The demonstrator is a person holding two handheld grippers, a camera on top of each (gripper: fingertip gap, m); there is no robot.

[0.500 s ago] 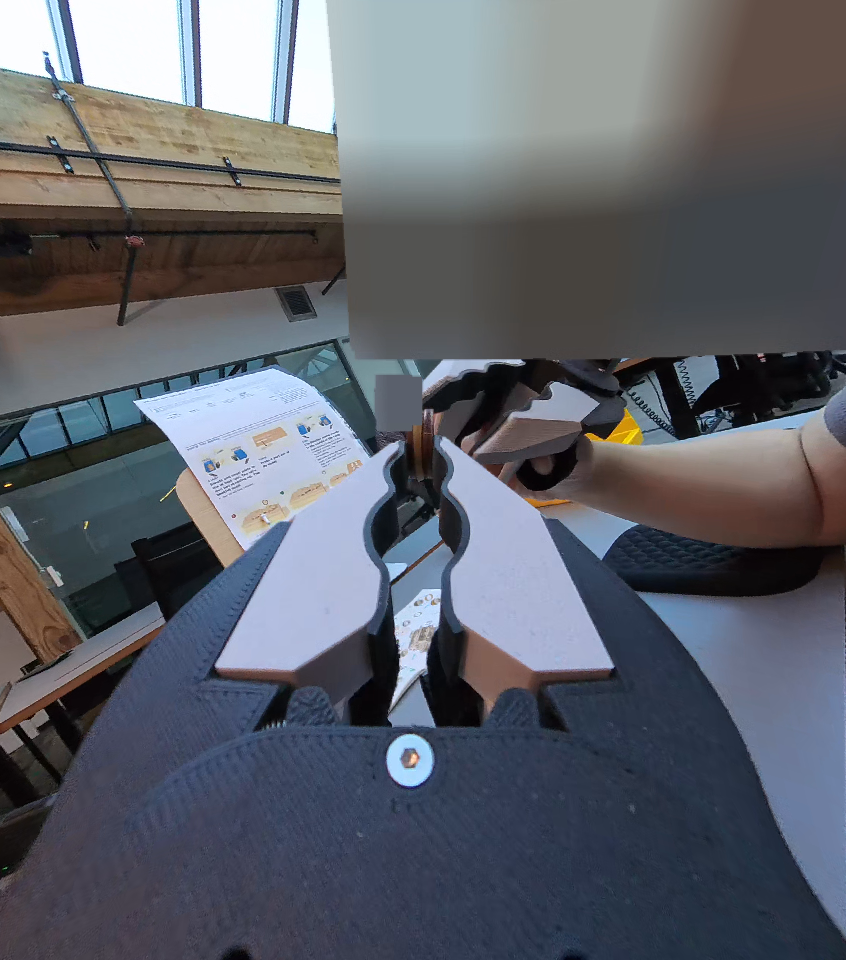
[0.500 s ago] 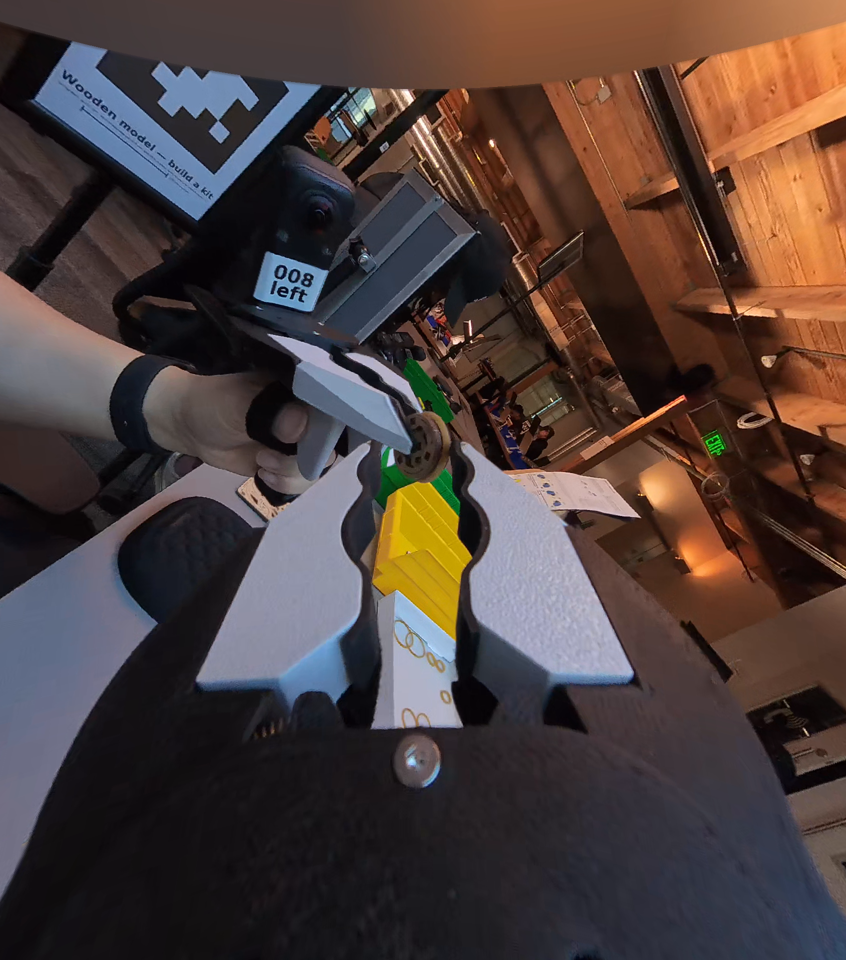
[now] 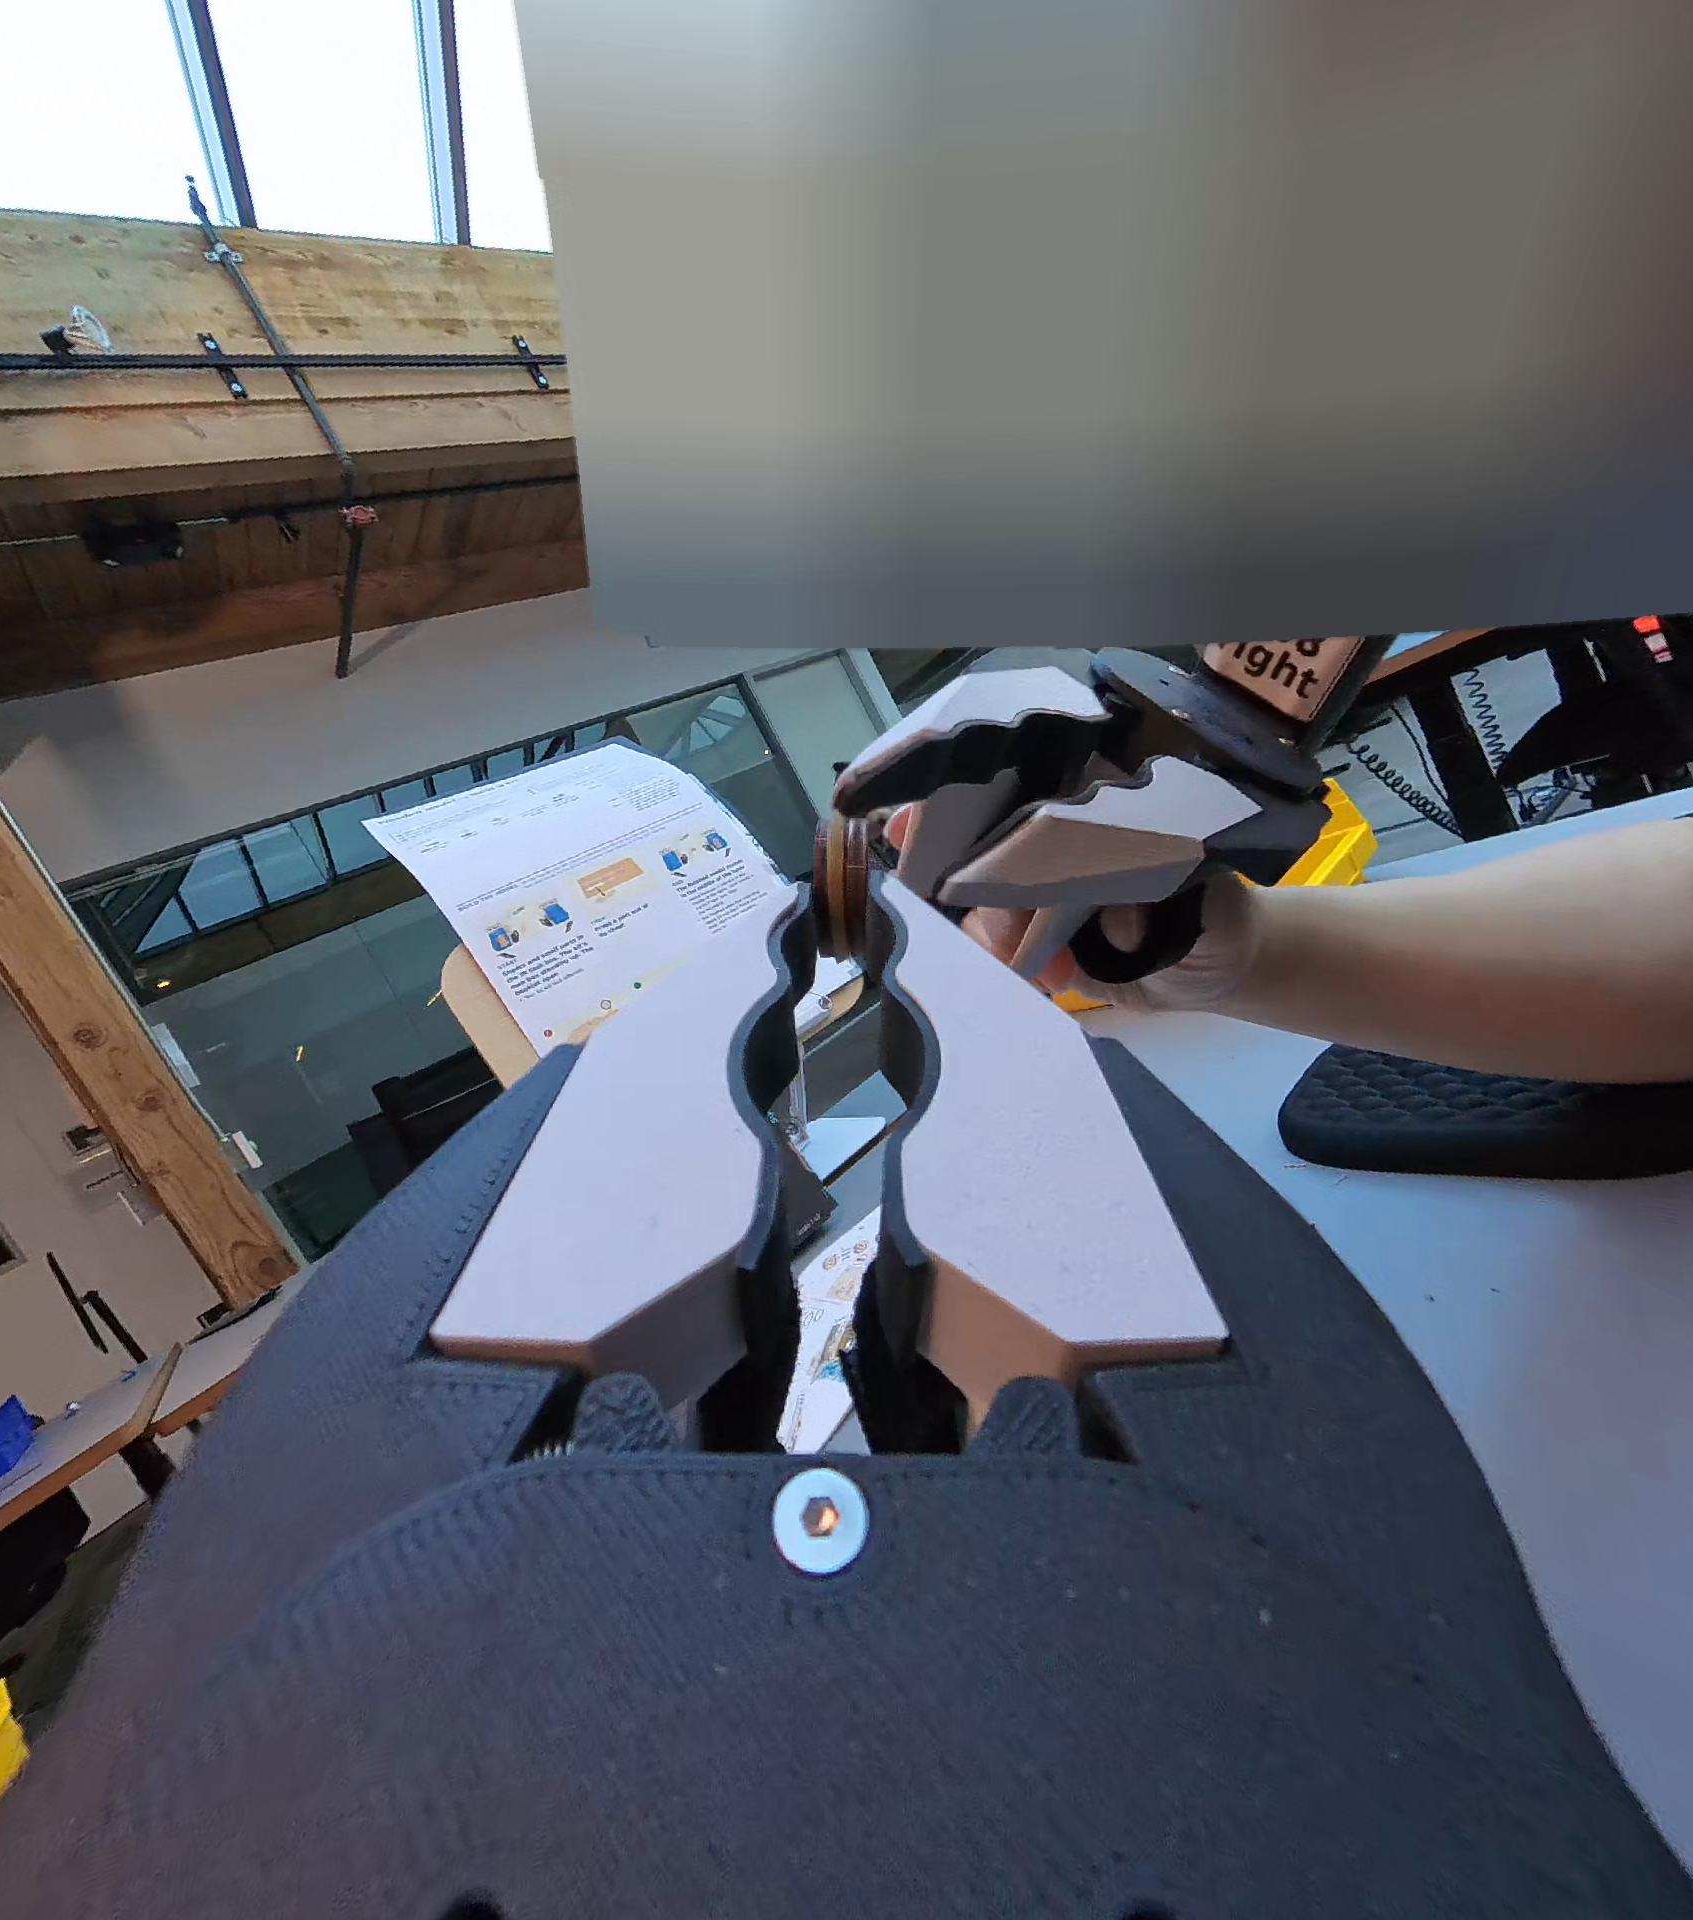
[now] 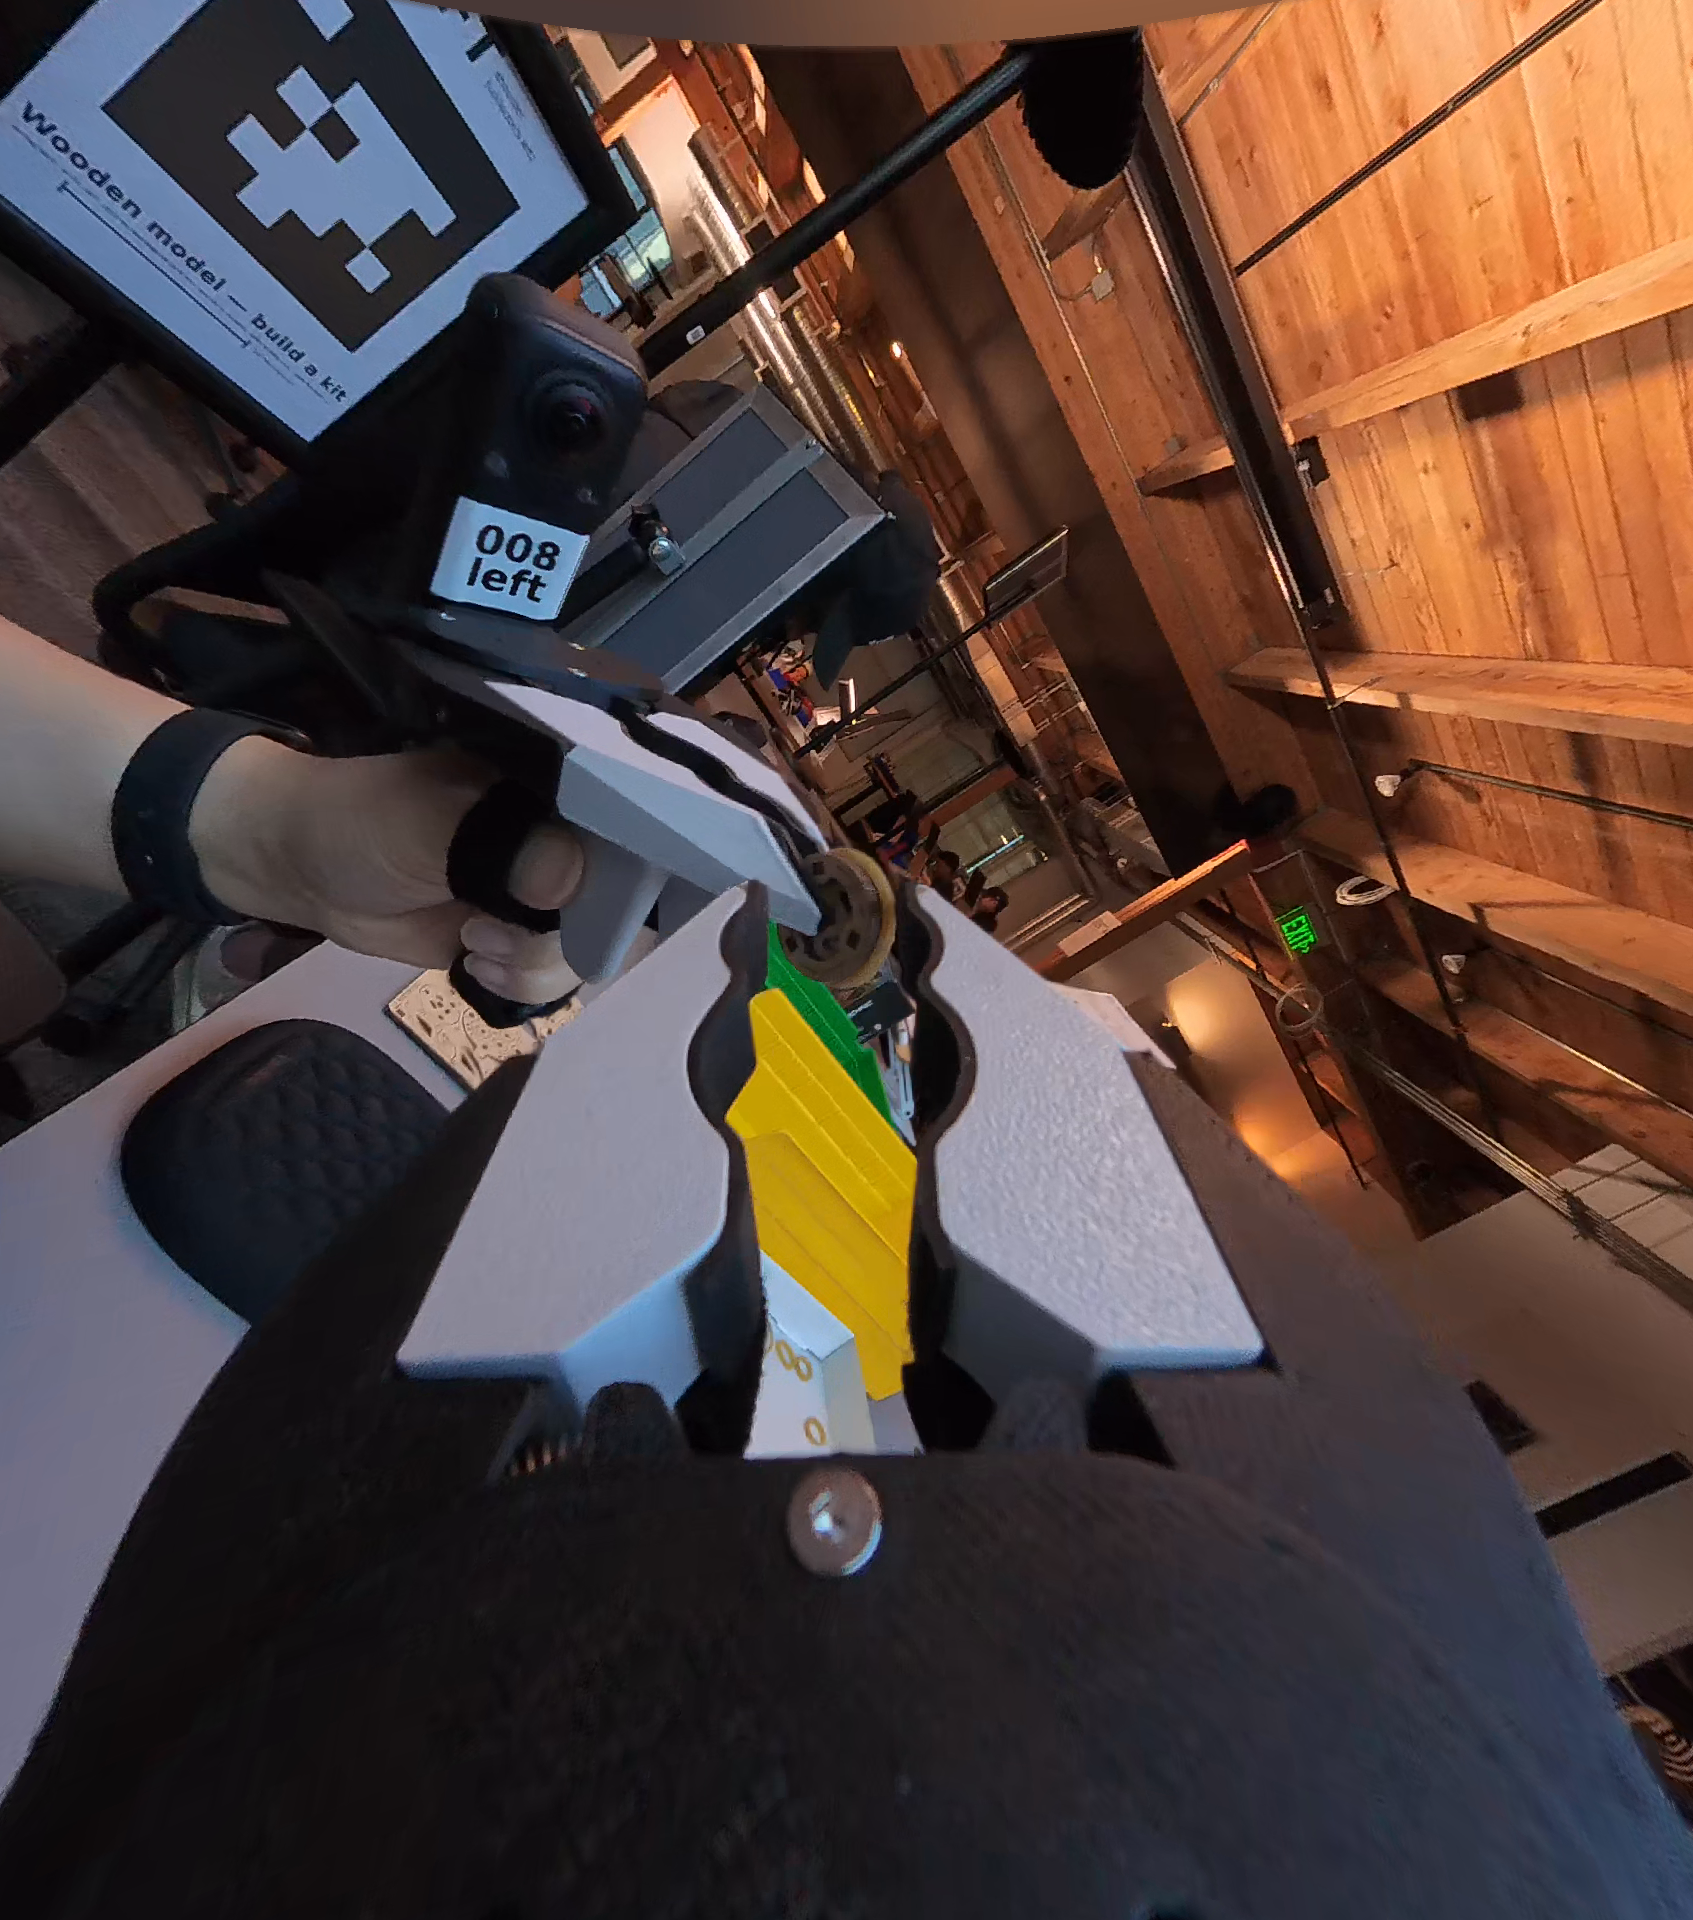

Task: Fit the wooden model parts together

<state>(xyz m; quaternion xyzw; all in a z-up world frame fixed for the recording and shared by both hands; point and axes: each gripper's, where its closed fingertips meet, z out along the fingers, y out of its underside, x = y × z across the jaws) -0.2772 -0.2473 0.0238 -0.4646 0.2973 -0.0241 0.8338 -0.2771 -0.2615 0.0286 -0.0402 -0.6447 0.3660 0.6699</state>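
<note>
Both grippers are meeting in mid-air above the table [image 3: 1548,1351]; left gripper [image 3: 844,920] is pinching a small round wooden wheel [image 3: 840,894] edge-on at its fingertips, jaws nearly closed on it; from the side the wheel is looking like two thin discs stacked face to face, so some fitting is probably already done, though I can't confirm they're seated; right gripper [image 4: 826,920] is bracketing the same wheel [image 4: 840,928] from the other side, its tips sitting just beside the rim; whether it's actually clamping or only touching, I can't tell; jaws are partway closed with a gap visible lower down; the right view is showing the wheel's flat face with holes around a hub, left fingertip overlapping it; no axle or peg is showing in either view; judging progress: mid-assembly, one wheel sub-part in hand, rest of the model not in sight; a punched wooden sheet [image 4: 468,1023] is lying flat on the table near the left hand [image 4: 374,852], so more parts are likely waiting; instruction sheet [image 3: 593,862] is standing behind; yellow bins [image 4: 821,1153] are sitting past the fingers.
</note>
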